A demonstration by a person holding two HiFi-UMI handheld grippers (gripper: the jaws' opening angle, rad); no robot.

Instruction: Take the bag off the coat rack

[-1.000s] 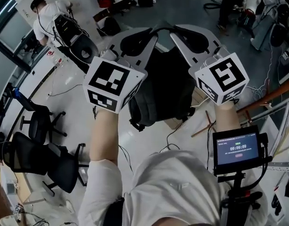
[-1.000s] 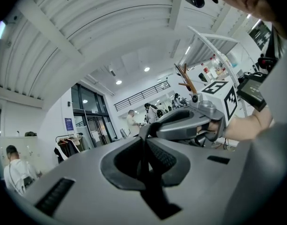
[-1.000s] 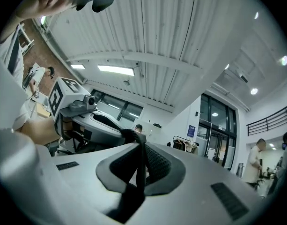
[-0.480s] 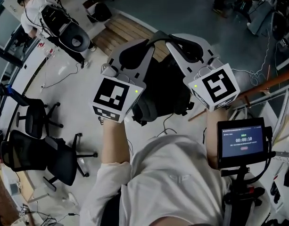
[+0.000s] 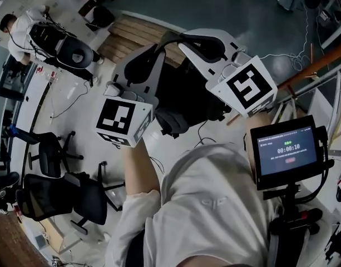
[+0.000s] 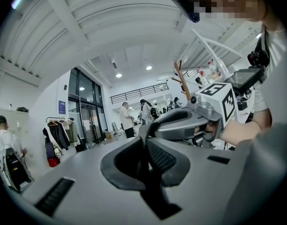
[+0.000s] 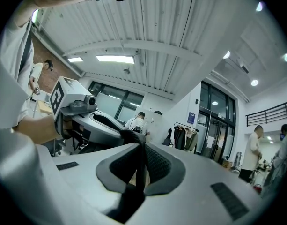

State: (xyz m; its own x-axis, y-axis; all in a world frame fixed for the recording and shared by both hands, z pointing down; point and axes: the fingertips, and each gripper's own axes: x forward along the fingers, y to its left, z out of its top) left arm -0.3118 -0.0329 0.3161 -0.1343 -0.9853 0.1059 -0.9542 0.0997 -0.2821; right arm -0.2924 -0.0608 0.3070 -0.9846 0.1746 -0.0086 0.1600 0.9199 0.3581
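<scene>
Bag [image 5: 184,99] hangs at frame centre, long axis vertical, directly below the left gripper [image 5: 162,46] and right gripper [image 5: 184,40], each closed on its strap [image 5: 199,36] and equally near; coat rack [image 5: 320,63] stands apart toward the right edge.

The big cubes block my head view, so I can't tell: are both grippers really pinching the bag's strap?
Observer: The left gripper is. Its own view shows its jaws shut on a black strap.
Operator: And the other one?
Observer: The right gripper too. Its view shows the jaws squeezed together with the strap caught between them.
Operator: Where's the coat rack?
Observer: The left gripper view shows a wooden coat rack standing beyond the right gripper, not touching the strap.
</scene>
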